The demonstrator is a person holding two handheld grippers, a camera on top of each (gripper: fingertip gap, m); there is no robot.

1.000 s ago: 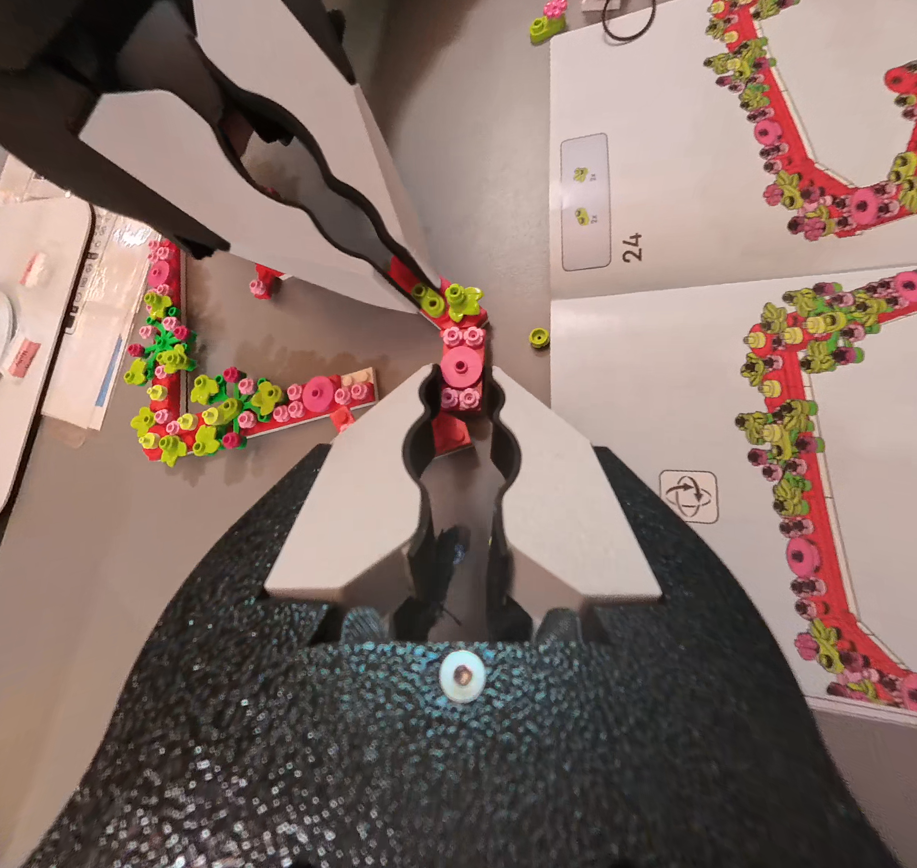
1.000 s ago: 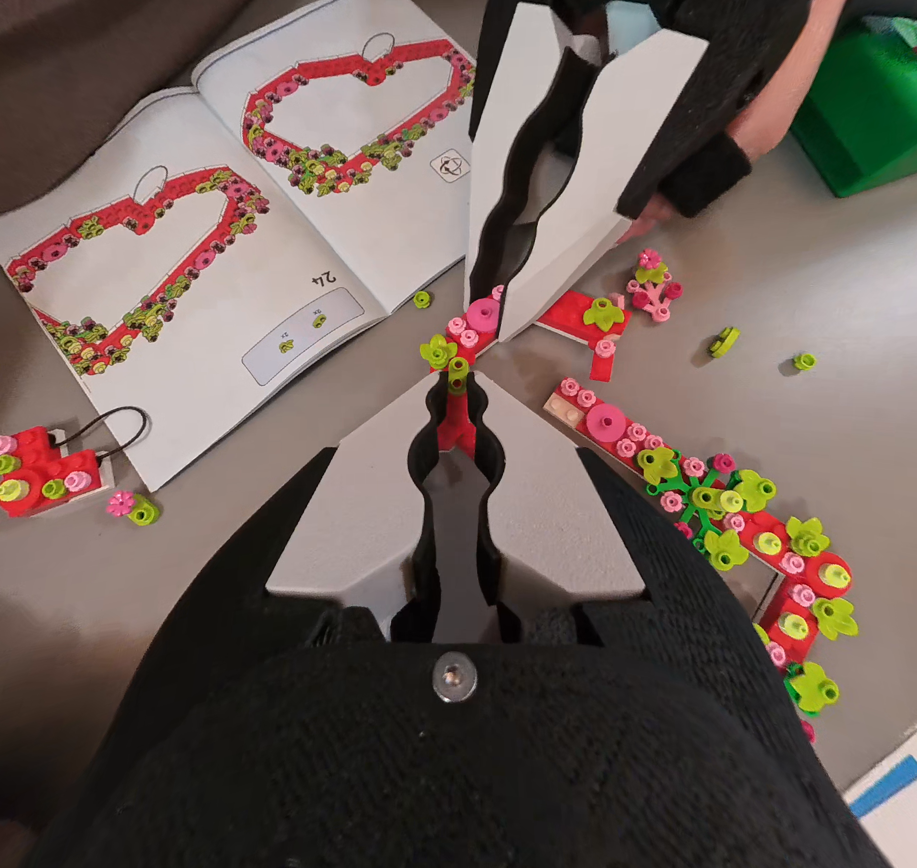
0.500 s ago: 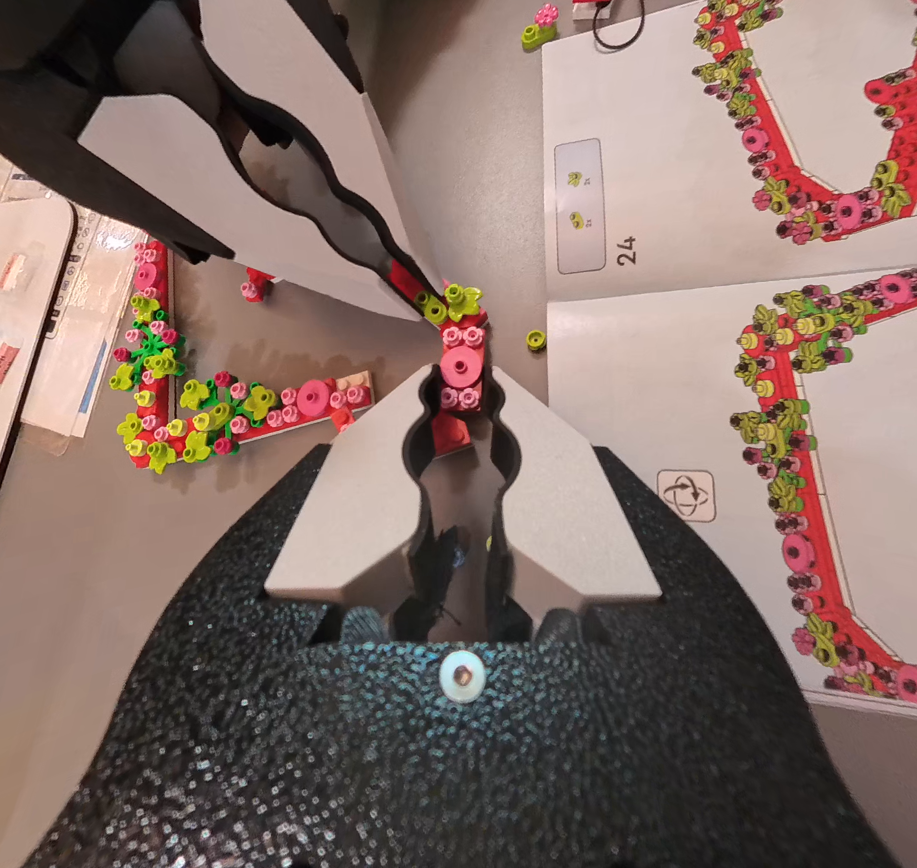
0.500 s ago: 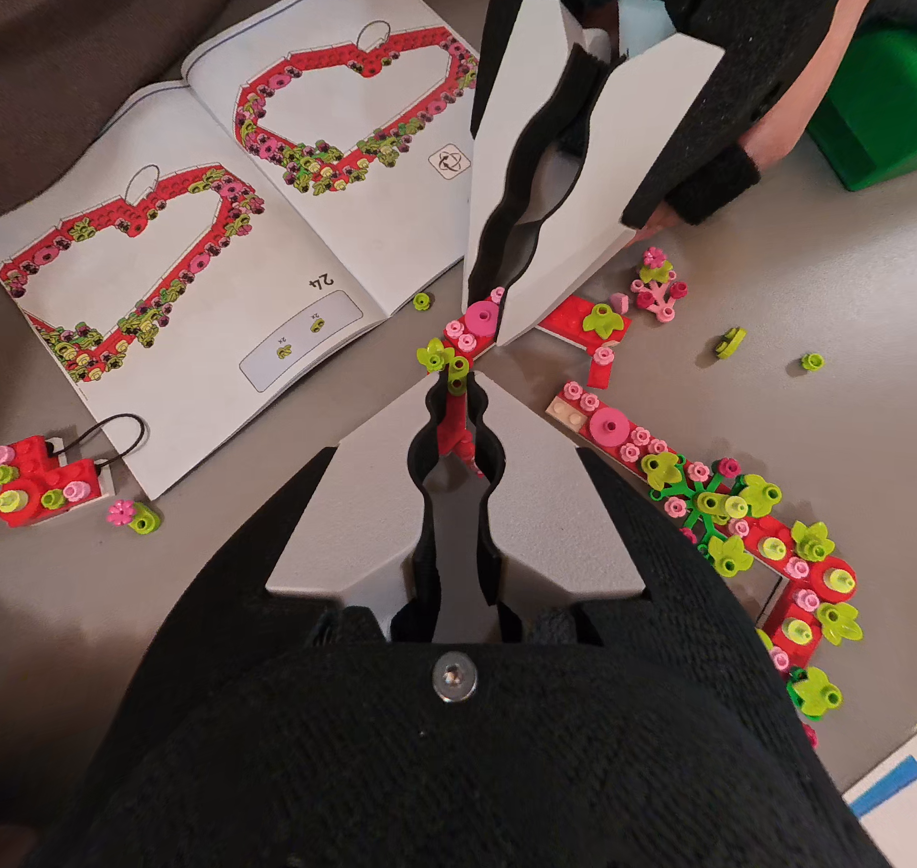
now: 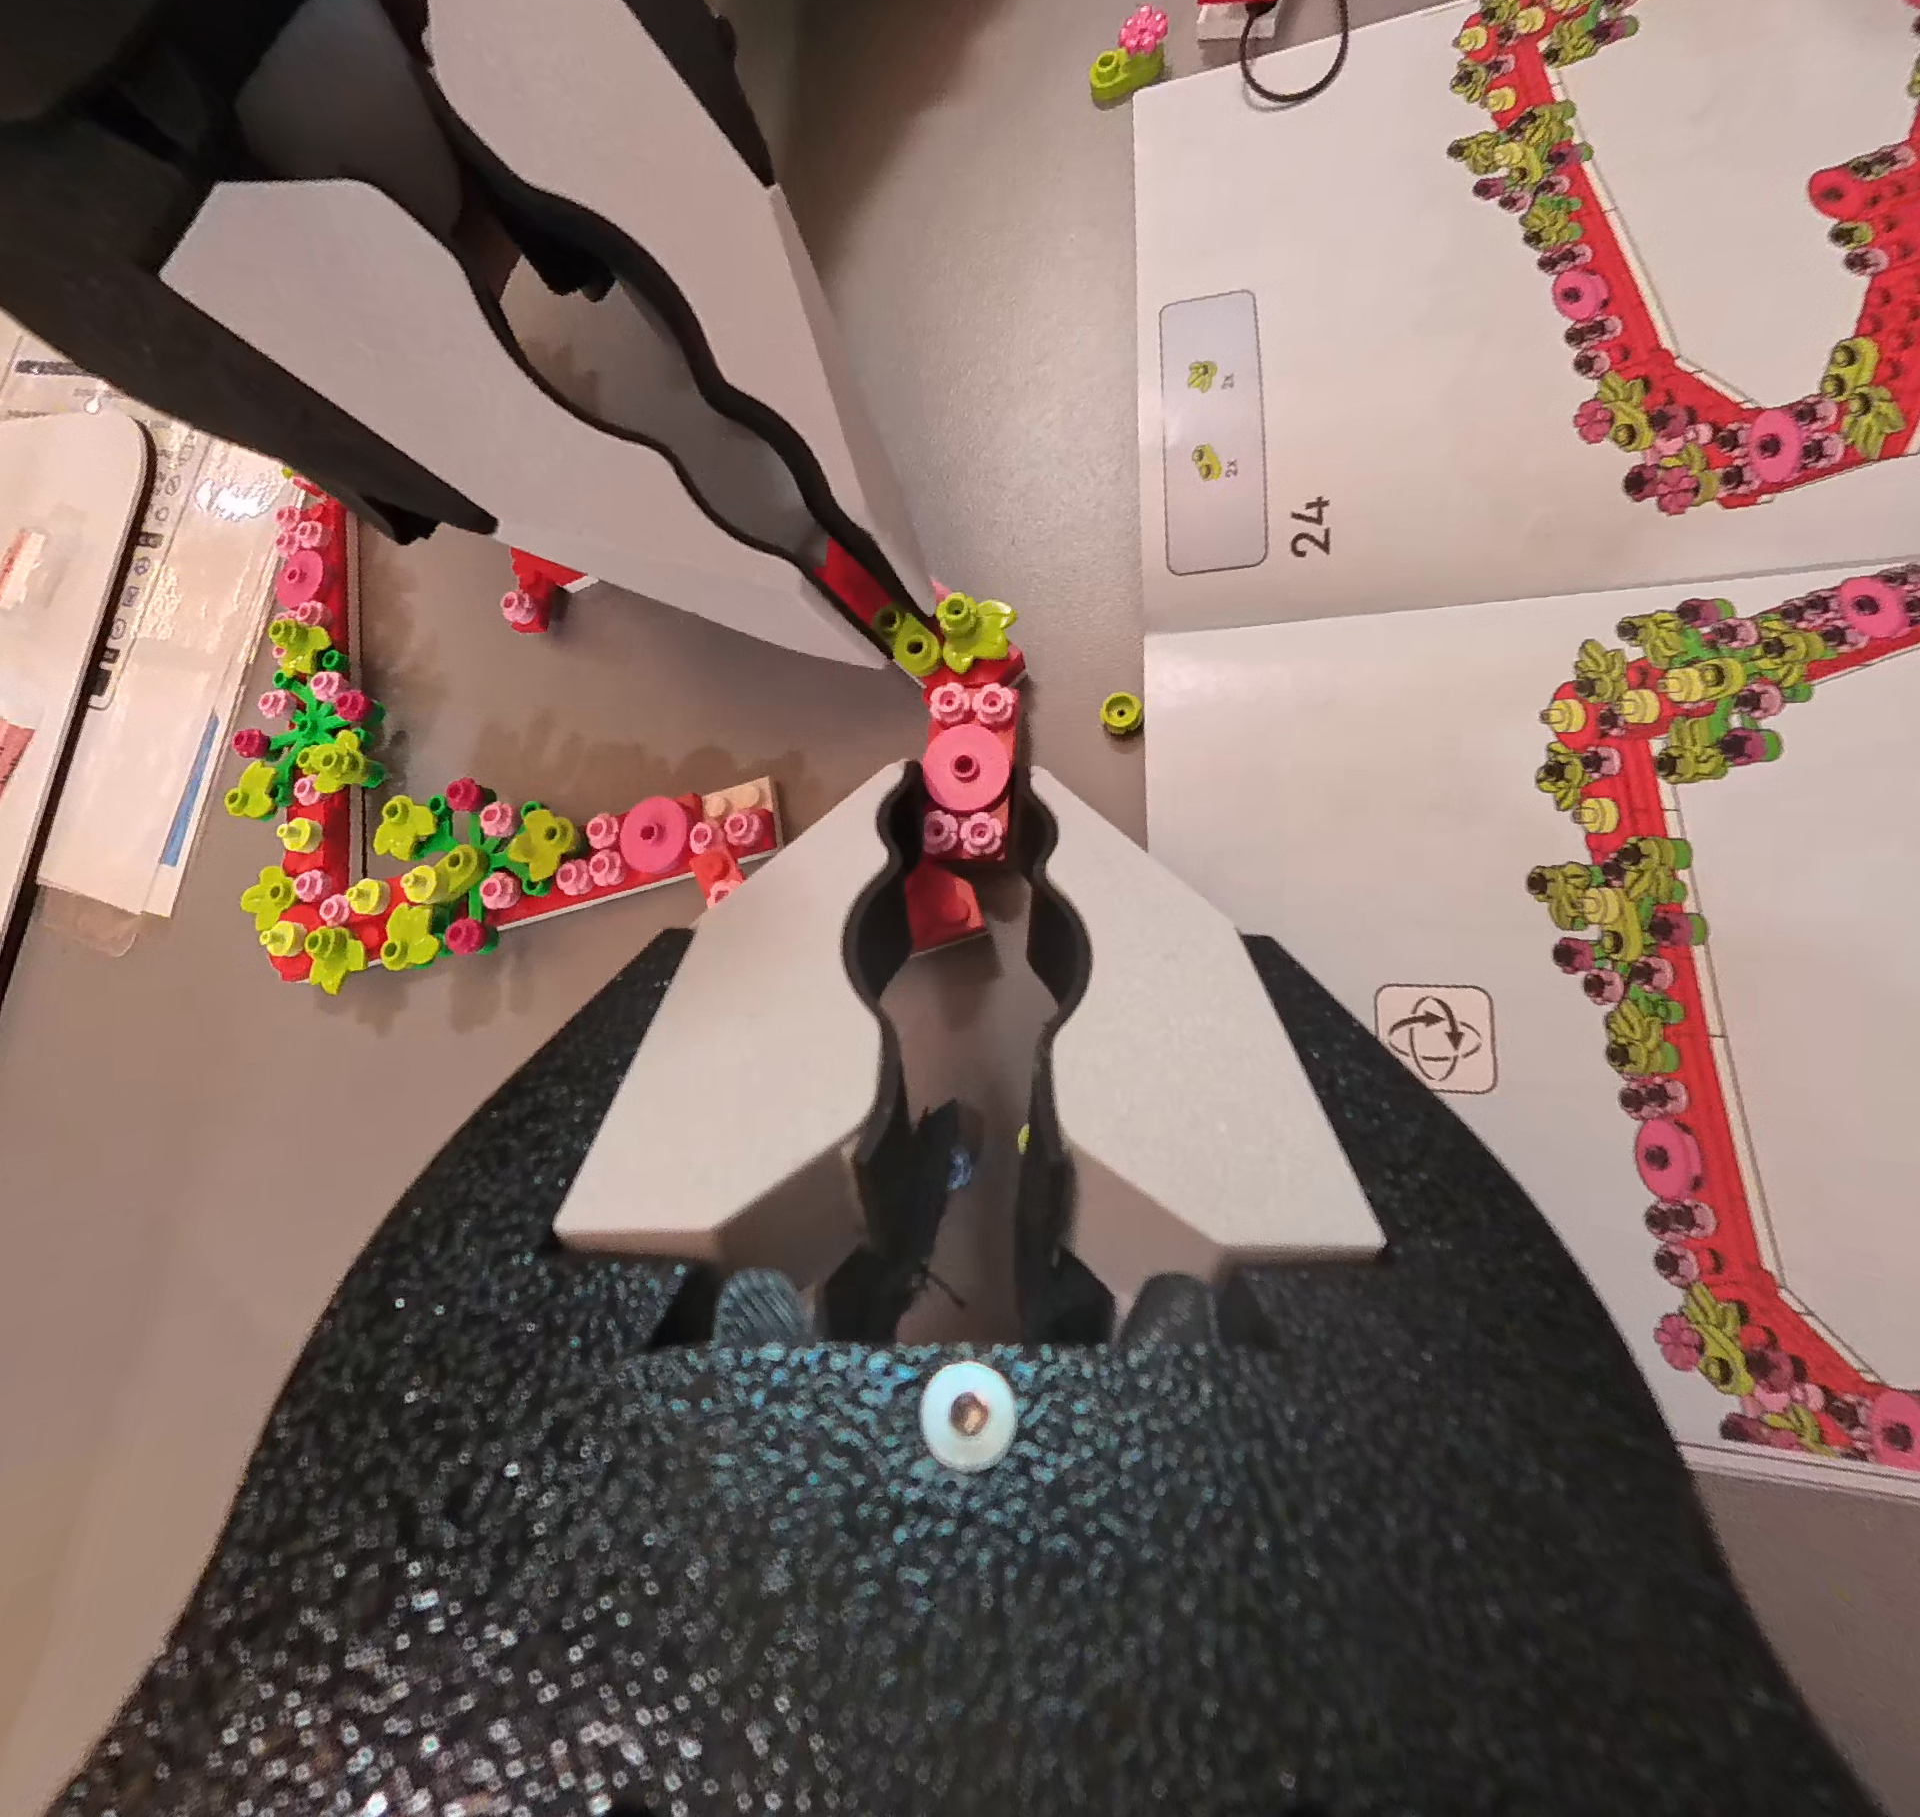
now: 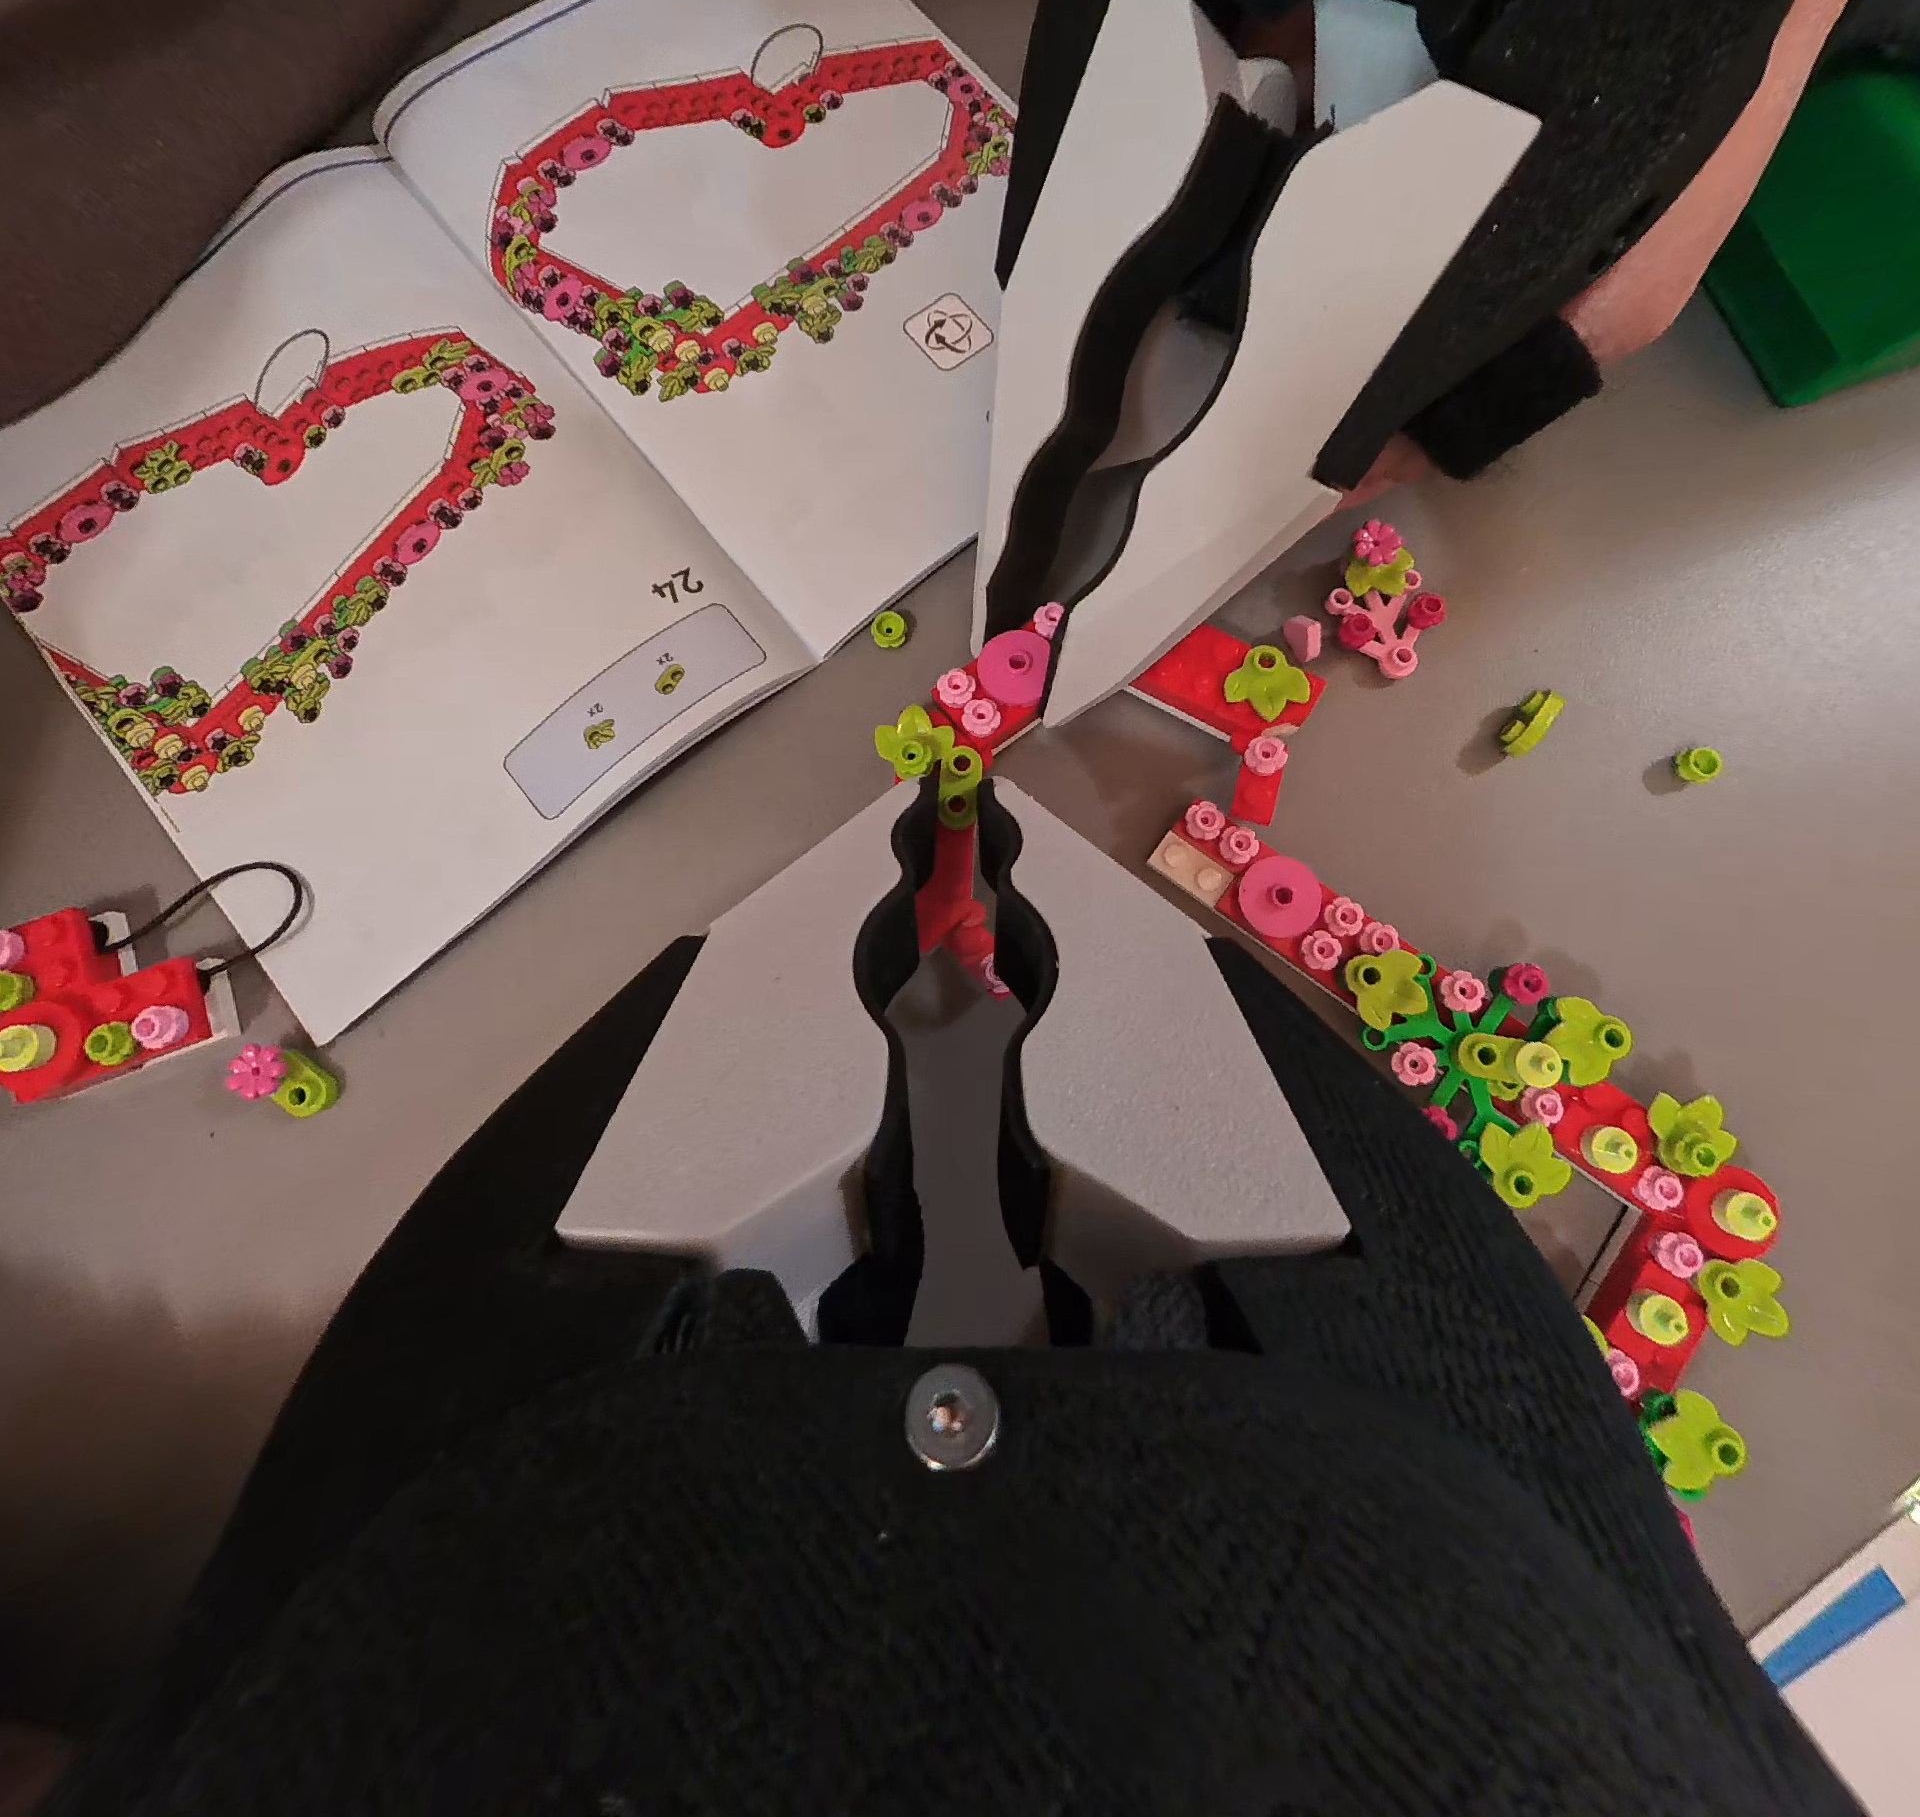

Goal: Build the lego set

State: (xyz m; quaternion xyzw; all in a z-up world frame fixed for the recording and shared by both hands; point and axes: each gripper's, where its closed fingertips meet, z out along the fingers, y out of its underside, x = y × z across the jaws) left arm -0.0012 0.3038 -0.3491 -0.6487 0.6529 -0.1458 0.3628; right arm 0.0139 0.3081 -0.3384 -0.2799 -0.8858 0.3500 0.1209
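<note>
Lying beside both clamped grippers, instruction booklet point(image 5: 1507, 333) shows printed numbering.

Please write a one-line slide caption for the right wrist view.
Both grippers, right gripper and left gripper, clamp one red flowered segment beside the open instruction booklet.

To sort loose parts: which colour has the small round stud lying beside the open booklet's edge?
Lime green: the small round stud shows best in the left wrist view.

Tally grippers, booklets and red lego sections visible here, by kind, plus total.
Grey two-finger grippers: 2 (left gripper, right gripper)
Open white paper instruction booklet: 1
Red flower-studded lego sections: 4 (gripped section, small section, L-shaped section, corded section)
Total: 7
</note>
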